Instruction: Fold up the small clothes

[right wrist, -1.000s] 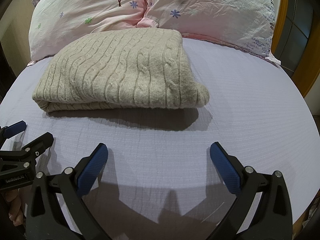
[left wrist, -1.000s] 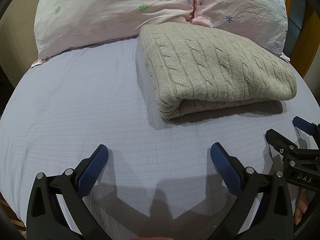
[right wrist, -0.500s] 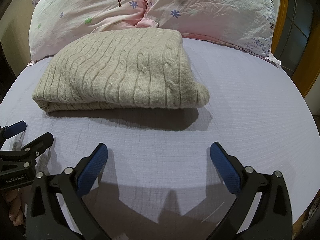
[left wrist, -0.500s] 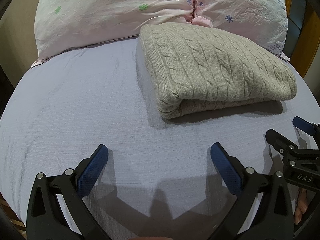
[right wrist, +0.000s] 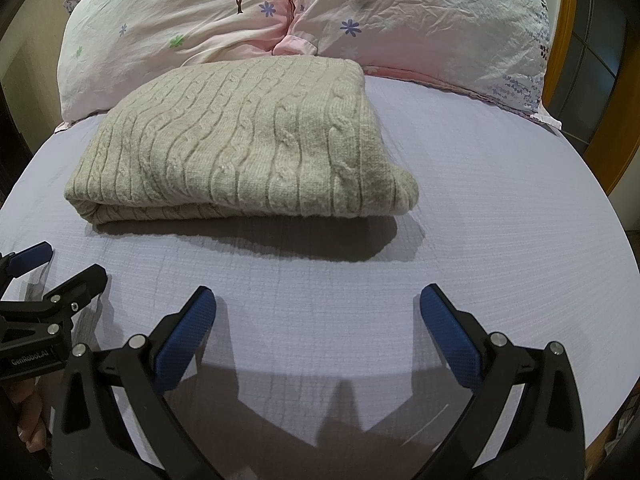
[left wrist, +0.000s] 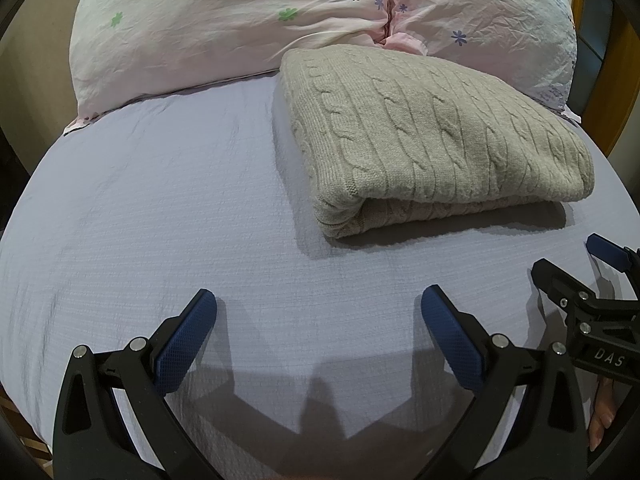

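A beige cable-knit sweater (left wrist: 432,136) lies folded in a neat rectangle on the lavender bed sheet (left wrist: 160,208), its far edge against the pillows. It also shows in the right wrist view (right wrist: 240,148). My left gripper (left wrist: 318,320) is open and empty, low over the sheet, short of the sweater and to its left. My right gripper (right wrist: 318,320) is open and empty, in front of the sweater's near edge. Each gripper shows at the edge of the other's view: the right gripper (left wrist: 576,268) and the left gripper (right wrist: 64,268).
Two pink floral pillows (left wrist: 248,12) (right wrist: 424,20) lie along the head of the bed. A wooden bed frame (right wrist: 616,128) rises at the right. Bare sheet (right wrist: 500,208) stretches to the right of the sweater and around both grippers.
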